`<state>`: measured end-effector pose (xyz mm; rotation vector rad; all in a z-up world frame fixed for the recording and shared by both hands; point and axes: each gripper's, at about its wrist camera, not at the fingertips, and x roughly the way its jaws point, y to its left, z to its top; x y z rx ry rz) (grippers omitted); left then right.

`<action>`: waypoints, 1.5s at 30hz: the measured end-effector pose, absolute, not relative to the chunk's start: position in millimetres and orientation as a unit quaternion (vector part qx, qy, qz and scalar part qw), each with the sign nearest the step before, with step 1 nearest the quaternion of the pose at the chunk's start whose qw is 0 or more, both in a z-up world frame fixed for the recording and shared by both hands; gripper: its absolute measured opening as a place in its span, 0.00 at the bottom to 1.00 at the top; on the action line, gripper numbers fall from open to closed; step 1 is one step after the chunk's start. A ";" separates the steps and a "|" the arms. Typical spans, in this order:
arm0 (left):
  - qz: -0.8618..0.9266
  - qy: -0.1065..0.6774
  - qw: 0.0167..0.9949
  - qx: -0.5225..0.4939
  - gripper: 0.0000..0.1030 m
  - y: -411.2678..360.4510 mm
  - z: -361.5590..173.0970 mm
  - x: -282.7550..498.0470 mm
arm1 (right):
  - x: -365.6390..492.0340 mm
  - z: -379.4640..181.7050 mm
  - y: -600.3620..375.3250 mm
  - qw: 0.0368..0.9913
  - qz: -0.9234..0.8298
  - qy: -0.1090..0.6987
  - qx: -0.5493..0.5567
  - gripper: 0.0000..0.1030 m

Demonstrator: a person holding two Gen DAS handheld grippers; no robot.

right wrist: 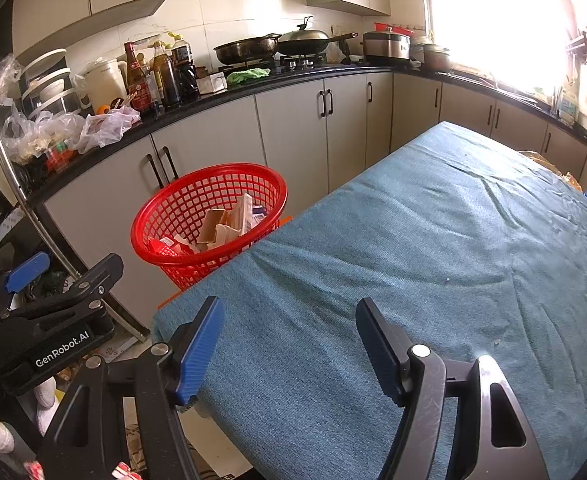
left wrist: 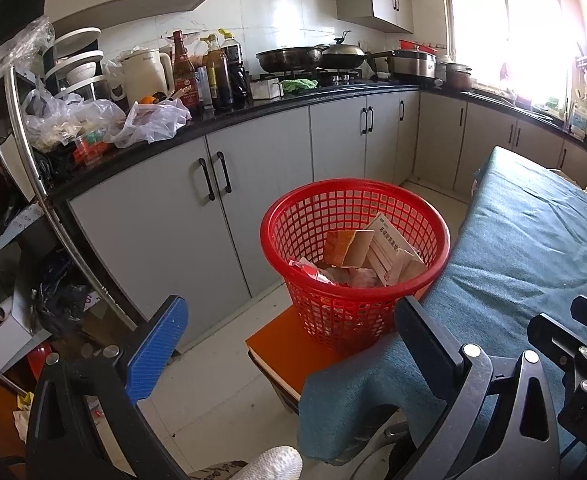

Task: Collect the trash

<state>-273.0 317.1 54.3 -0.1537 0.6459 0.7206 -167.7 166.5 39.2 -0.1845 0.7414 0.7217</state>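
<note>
Both the left hand-held gripper [left wrist: 289, 344] and right hand-held gripper [right wrist: 289, 350] are held wide open, empty; the red basket [left wrist: 355, 256], perched on an orange stool [left wrist: 289, 350] beside the desk [right wrist: 413, 240], could be knocked over.

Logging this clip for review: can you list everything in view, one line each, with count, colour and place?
basket: one, red, on an orange stool beside the table
trash in basket: several cartons and wrappers, tan, white, red
orange stool: one, under the basket
table cloth: one, teal, covering the table, bare apart from small crumbs
sauce bottles: several, dark, on the counter
kettle: one, cream, left of the bottles
plastic bags: several, clear, left end of the counter
pans: two, dark, on the stove
green rag: one, by the stove
cooker: one, steel, near the window
left claw: open, empty, facing the basket
right claw: open, empty, above the cloth
</note>
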 end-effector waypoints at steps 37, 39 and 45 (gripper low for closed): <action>0.327 0.318 0.880 -0.135 1.00 349.5 40.4 -294.3 | -193.9 40.2 203.0 0.867 0.356 0.325 -0.126 0.73; 0.327 0.317 0.879 -0.138 1.00 351.9 39.9 -297.3 | -196.0 40.6 206.5 0.867 0.358 0.323 -0.128 0.73; 0.330 0.313 0.879 -0.141 1.00 359.4 39.0 -306.1 | -203.1 41.9 216.4 0.867 0.362 0.316 -0.131 0.74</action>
